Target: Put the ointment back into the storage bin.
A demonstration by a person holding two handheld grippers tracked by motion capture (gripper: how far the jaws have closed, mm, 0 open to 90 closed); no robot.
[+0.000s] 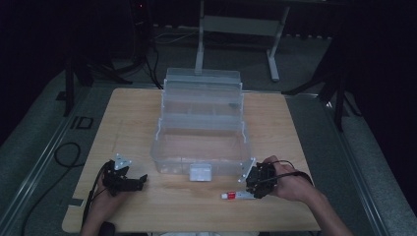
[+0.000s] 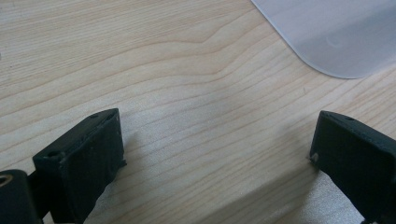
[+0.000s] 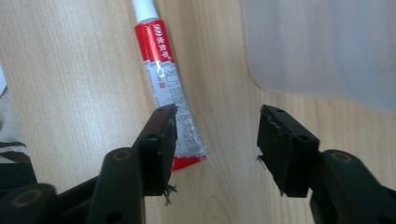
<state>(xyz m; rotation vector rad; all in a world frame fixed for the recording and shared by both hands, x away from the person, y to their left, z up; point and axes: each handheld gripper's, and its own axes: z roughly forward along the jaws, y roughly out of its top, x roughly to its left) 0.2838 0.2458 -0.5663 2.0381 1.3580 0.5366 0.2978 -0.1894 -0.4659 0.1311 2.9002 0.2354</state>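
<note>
On pale wood table [image 1: 128,118]: clear box [image 1: 201,142], glue tube [image 3: 169,88]; both grippers [image 1: 129,183] [image 3: 215,135] released; room dark.

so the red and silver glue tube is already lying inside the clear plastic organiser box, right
Not quite: the red and silver glue tube lies on the wooden table, in front of the clear plastic organiser box, not inside it. The high view shows this, with the right gripper beside it.

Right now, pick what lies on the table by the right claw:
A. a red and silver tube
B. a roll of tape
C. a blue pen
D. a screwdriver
A: a red and silver tube with a white cap lies flat on the wooden table beside the right claw.
</note>
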